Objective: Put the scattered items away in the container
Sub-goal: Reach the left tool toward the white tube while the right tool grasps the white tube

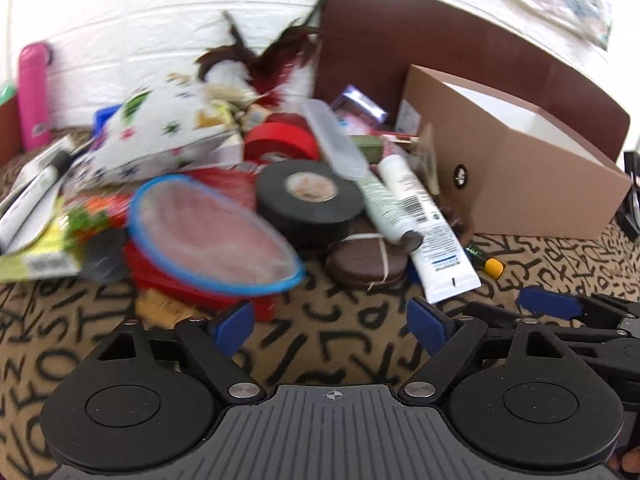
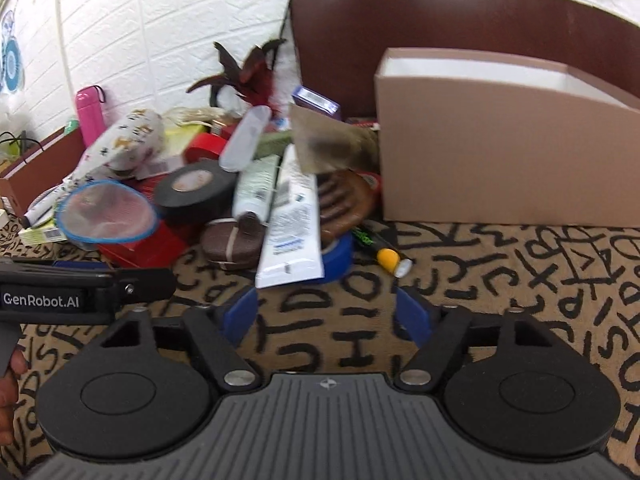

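On the lettered tabletop cloth (image 2: 340, 320), both tools sit short of the pile. Left gripper (image 1: 331, 322): jaws apart, nothing between them. Right gripper (image 2: 327, 312): jaws apart, nothing held. The two tools are side by side; each shows at the edge of the other's view.

Container: cardboard box (image 2: 500, 160), open top, right of the pile, against the dark brown board (image 2: 440, 20). Nothing visible inside from these angles, though the interior is mostly hidden.

Scattered items, heaped left of the box:
- black tape roll (image 1: 310, 196), lying flat, mid-pile
- white tube (image 1: 430, 232), leaning across a greenish tube (image 1: 380, 204)
- brown bundle (image 1: 366, 262) tied with a band, nearest the left jaws
- blue-rimmed mesh piece (image 1: 212, 232) over a red case (image 1: 192, 288)
- red tape (image 1: 282, 138), patterned pouch (image 1: 160, 136), feathers (image 1: 260, 60) further back
- small screwdriver (image 2: 380, 250) with yellow end, alone on the cloth near the box corner

Judgement: task at its start or early; pile largely untouched.

Risks:
- Items overlap. Pulling the white tube likely drags the greenish tube or tips the clear case (image 1: 334, 140) resting above.
- The tape roll is wide; jaws may not span it flat, so an edge grip could slip.
- Grippers are close together; reaching for the same item risks collision.
- Left view is blurred, so fine placement is uncertain.
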Motion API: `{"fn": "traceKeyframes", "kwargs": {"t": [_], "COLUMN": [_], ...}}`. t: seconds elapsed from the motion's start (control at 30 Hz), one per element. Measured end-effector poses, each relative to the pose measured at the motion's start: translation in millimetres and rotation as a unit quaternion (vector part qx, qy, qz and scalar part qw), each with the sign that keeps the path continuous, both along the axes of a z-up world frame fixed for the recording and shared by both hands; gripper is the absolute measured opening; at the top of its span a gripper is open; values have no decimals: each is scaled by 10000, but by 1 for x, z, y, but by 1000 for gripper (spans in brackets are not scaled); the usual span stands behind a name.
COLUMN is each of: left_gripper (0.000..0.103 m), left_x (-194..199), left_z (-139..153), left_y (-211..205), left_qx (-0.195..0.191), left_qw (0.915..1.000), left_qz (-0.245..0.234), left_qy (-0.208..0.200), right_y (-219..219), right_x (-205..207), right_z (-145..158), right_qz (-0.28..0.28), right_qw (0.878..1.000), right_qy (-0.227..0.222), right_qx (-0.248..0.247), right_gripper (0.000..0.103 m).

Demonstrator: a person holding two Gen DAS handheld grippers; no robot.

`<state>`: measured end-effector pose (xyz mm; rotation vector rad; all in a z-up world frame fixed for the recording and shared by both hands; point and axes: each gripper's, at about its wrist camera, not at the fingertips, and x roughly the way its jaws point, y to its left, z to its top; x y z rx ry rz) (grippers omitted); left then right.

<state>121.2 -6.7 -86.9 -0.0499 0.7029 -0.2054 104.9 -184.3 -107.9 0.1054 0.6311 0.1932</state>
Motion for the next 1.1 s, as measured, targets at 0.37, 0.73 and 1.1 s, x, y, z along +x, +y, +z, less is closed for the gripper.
{"fn": "traceKeyframes", "kwargs": {"t": [0.37, 0.73, 1.1], "left_gripper": [84, 60, 53], "left_x": [10, 6, 51], "left_z": [0, 13, 17], "left_y": [6, -17, -40], "left_qx": [-421, -353, -469], "left_qw": [9983, 9989, 9988], "left_qz": [228, -33, 154], "left_qy": [329, 306, 74], "right_y": [-1, -27, -46], "right_x": [25, 5, -27], "right_z": [-4, 0, -13], "right_qz": [448, 215, 45], "right_qw": [9970, 9947, 9986], "right_qy": [-66, -88, 69], "right_qx": [631, 1001, 521], "right_gripper": [51, 8, 6]}}
